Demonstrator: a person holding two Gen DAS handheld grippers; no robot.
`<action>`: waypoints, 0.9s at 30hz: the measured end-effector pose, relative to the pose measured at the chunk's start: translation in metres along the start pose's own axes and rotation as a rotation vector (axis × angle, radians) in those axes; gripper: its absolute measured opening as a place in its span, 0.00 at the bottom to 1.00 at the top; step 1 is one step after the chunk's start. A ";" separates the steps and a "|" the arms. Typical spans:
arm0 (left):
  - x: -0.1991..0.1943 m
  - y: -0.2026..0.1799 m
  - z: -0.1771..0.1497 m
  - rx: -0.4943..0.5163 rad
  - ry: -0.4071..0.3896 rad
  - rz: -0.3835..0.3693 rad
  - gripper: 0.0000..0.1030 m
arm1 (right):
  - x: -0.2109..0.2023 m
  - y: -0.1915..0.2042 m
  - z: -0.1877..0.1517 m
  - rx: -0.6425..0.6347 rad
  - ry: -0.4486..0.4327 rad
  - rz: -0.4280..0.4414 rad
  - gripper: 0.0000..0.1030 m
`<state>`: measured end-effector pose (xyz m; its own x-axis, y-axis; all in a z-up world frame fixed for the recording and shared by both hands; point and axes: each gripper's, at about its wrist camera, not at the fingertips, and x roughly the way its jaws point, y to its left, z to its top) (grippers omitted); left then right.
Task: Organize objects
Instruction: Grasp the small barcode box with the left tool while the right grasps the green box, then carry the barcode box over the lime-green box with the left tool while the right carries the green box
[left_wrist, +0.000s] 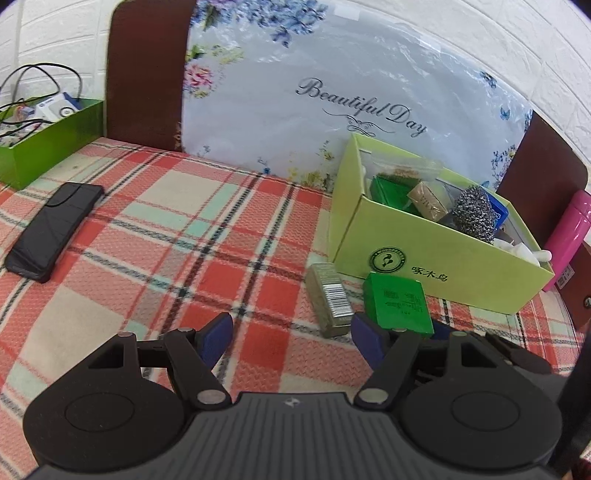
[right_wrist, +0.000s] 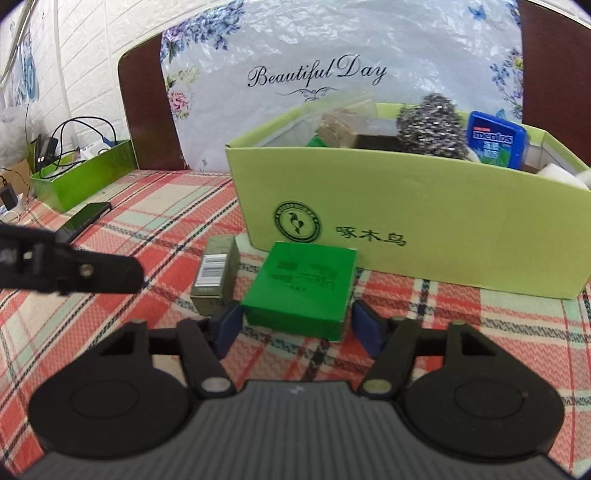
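Right wrist view: plaid cloth (right_wrist: 424, 314) lying under lime box (right_wrist: 424, 221); green packet (right_wrist: 303, 288) lying flat before box; right gripper (right_wrist: 295, 325) straddling packet's near end, pads (right_wrist: 364, 325) not yet pressing. Left gripper (left_wrist: 291, 332) hanging wide, gripping nothing.

On the tabletop (left_wrist: 155, 229) an open carton (right_wrist: 424, 229) stands toward the right, before a bagged cushion (left_wrist: 332, 85). In it sit a scouring ball (right_wrist: 430, 125), a mint tin (right_wrist: 495, 138) and what seem to be small packets. Just before the carton lie a flat box (right_wrist: 303, 288) and, at its left, a narrow pack (right_wrist: 214, 271). Far left lies a phone (left_wrist: 51, 230), with a tray (left_wrist: 48, 151) behind it.
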<state>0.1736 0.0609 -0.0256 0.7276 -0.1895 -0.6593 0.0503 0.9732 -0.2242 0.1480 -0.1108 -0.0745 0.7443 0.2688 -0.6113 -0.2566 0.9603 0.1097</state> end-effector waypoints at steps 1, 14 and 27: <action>0.006 -0.004 0.002 0.001 0.007 -0.009 0.71 | -0.003 -0.003 -0.002 0.008 0.000 -0.006 0.60; 0.055 -0.018 0.004 0.053 0.064 -0.071 0.27 | -0.090 -0.036 -0.056 0.004 0.039 -0.037 0.60; -0.010 -0.068 -0.075 0.237 0.160 -0.235 0.28 | -0.155 -0.061 -0.092 0.000 0.073 -0.114 0.69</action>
<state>0.1111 -0.0126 -0.0577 0.5625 -0.4108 -0.7175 0.3738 0.9004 -0.2224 -0.0081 -0.2182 -0.0585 0.7217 0.1518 -0.6753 -0.1732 0.9842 0.0361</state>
